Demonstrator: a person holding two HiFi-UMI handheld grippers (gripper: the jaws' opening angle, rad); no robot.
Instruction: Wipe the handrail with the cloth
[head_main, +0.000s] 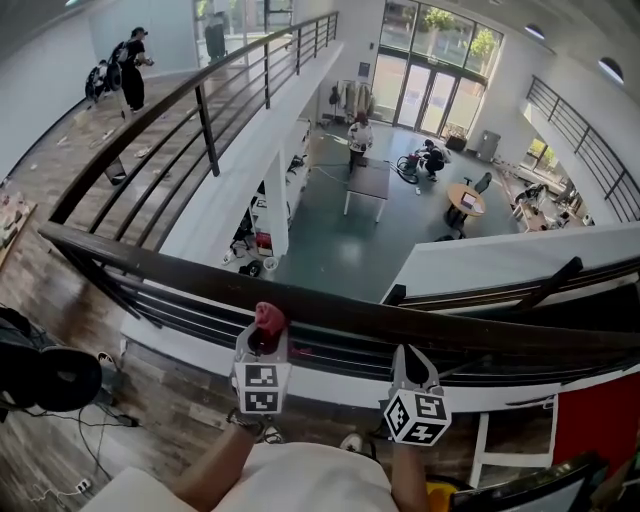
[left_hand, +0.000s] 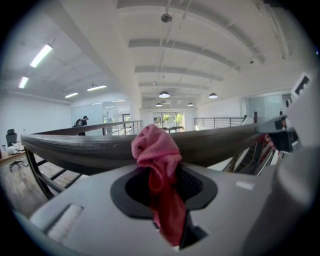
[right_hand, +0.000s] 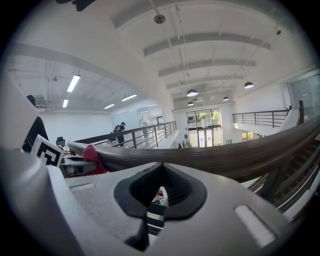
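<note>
Pinching nubby pink cloth (left_hand: 156, 150) at dark rounded handrail (left_hand: 75, 148)

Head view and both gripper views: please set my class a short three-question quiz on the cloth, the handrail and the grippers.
1. True or false: the right gripper holds the pink woven cloth.
2. The cloth is held up against: A the dark wooden handrail; B the floor; C a desk.
3. Fill in: the left gripper is shut on the ____.
Key: 1 false; 2 A; 3 cloth.
</note>
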